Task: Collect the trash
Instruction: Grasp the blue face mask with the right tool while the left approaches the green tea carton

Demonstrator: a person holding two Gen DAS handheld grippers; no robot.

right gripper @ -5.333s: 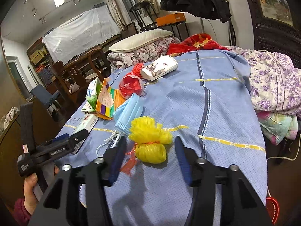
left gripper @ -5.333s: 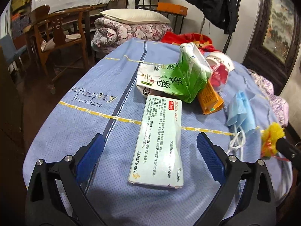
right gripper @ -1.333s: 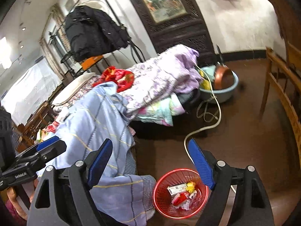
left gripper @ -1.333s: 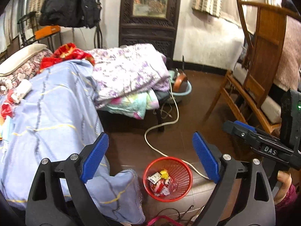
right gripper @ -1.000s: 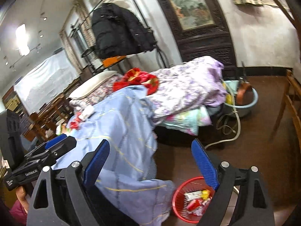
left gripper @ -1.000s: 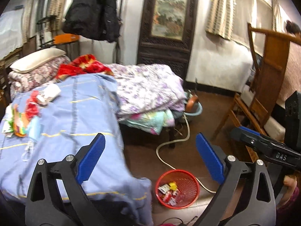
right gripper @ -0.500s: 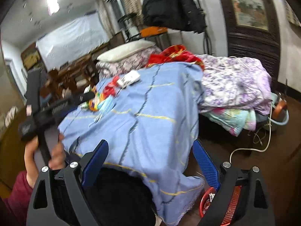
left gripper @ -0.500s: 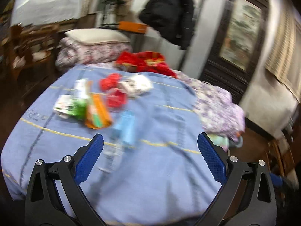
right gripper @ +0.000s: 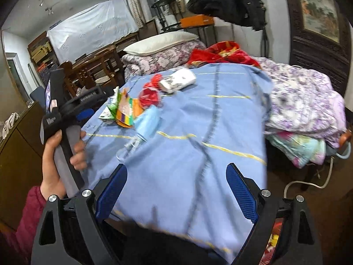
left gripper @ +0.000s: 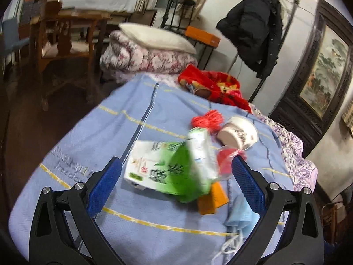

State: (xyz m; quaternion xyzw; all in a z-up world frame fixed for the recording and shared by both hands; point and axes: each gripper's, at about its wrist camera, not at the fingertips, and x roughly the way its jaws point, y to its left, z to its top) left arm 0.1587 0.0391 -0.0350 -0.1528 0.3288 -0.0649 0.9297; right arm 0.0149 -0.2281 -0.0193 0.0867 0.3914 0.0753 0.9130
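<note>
**Both claws empty above the littered bed**

Much of the left-wrist view was smeared by motion, so the print on the green-and-white bag (left gripper: 169, 167) could not be read. An orange box (left gripper: 210, 199) lay half hidden under the bag's near edge, and a red wrapper (left gripper: 225, 161) showed only in part behind it, possibly crumpled plastic. The right finger of the left claw (left gripper: 174, 183) cut off part of a blue mask (left gripper: 239, 214), whose white loops trailed toward the bed's near edge. The basket (right gripper: 272, 243) showed only as a red sliver behind the right claw's frame, at the bottom of the right-wrist view.

The trash sat in a loose cluster on the blue sheet (left gripper: 92, 137), toward its far side: the bag lay tilted on its side, a white cup (left gripper: 239, 134) lay tipped over just beyond it, and a red tassel (left gripper: 208, 119) was beside the cup.

The left claw hung over the near part of the sheet, its jaws spread wide with the bag between them in the view, not touching it. The right claw (right gripper: 176, 194) stood wide apart too, holding nothing, over the sheet's corner. In the right-wrist view a hand (right gripper: 58, 161) in a maroon sleeve (right gripper: 26, 218) gripped the left claw's grey handle.
</note>
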